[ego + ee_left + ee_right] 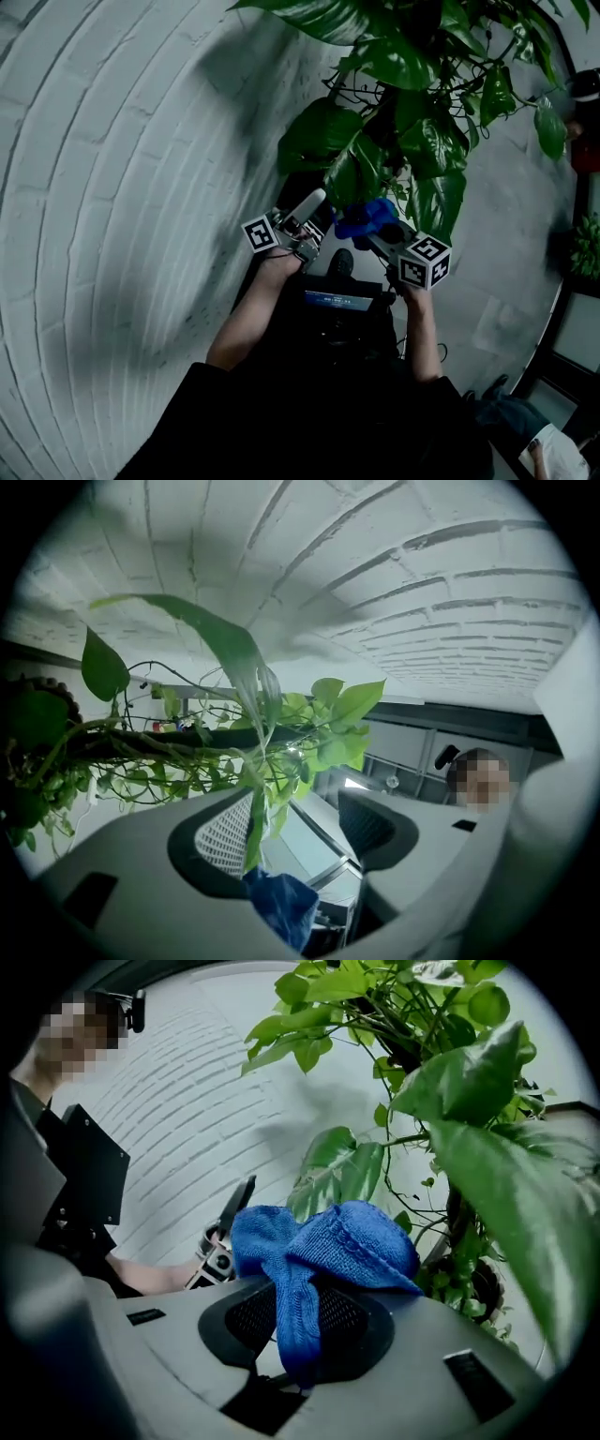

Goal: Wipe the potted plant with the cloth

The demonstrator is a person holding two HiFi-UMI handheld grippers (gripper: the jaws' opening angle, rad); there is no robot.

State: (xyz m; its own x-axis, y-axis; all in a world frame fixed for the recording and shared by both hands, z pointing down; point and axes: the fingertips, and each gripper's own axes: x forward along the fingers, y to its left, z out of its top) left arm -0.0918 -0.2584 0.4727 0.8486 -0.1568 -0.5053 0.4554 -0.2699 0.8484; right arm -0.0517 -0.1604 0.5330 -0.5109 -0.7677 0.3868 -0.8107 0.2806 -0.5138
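The potted plant (403, 141) spreads broad green leaves over both grippers. My right gripper (377, 231) is shut on a bunched blue cloth (367, 217), which bulges out over the jaws (323, 1241) just below a large leaf (342, 1171). My left gripper (307, 208) points up into the foliage beside it, jaws apart. In the left gripper view a long narrow leaf (255, 822) hangs down along the left pad, with a gap to the other pad. The cloth (281, 907) shows low between those jaws. The dark pot (478, 1288) sits behind the stems.
A white brick wall (112, 187) fills the left and curves behind the plant. Another small plant (586, 244) and a dark frame (562, 309) stand at the right edge. Someone's clothing (553, 455) shows at the bottom right.
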